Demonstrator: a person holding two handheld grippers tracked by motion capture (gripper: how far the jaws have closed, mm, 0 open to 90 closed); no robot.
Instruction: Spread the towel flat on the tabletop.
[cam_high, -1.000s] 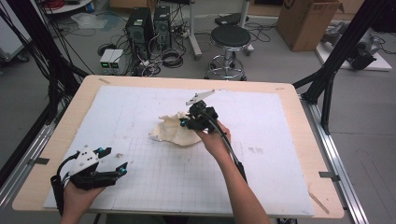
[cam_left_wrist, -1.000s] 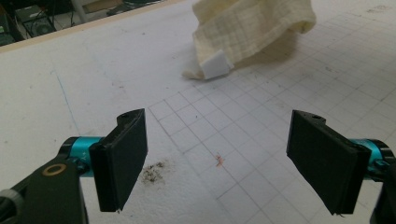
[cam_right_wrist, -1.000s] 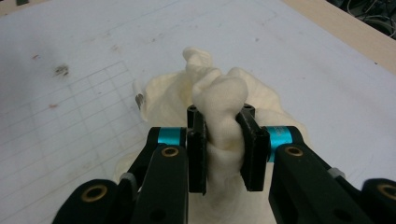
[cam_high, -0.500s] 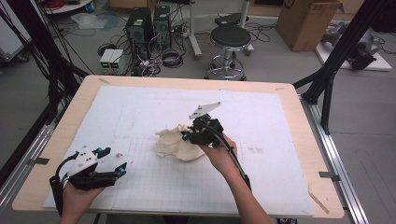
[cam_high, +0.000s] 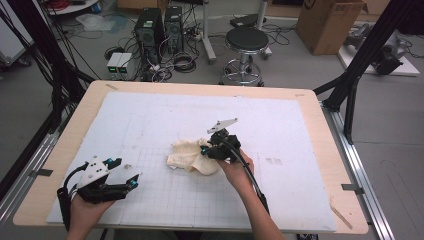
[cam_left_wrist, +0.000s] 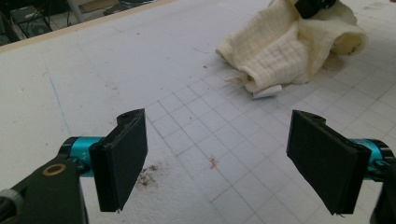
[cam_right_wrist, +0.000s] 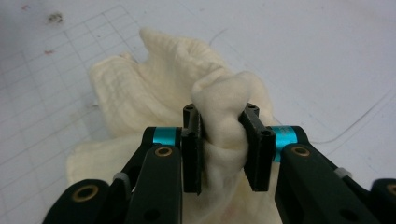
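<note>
Two grippers are in your hands at the white gridded mat (cam_high: 310, 165). Your right gripper (cam_right_wrist: 223, 140) has its jaws clamped on a bunched fold of the cream cloth (cam_high: 192, 156), which lies crumpled near the middle of the mat, the rest of it spread to the left of the jaws. Your left gripper (cam_left_wrist: 224, 158) rests at the near left with its jaws spread wide, holding nothing, well apart from the cloth. Small crumbs (cam_left_wrist: 148, 170) lie on the mat just beside its left jaw. Beyond the far edge, a stool (cam_high: 247, 42) stands on the floor.
</note>
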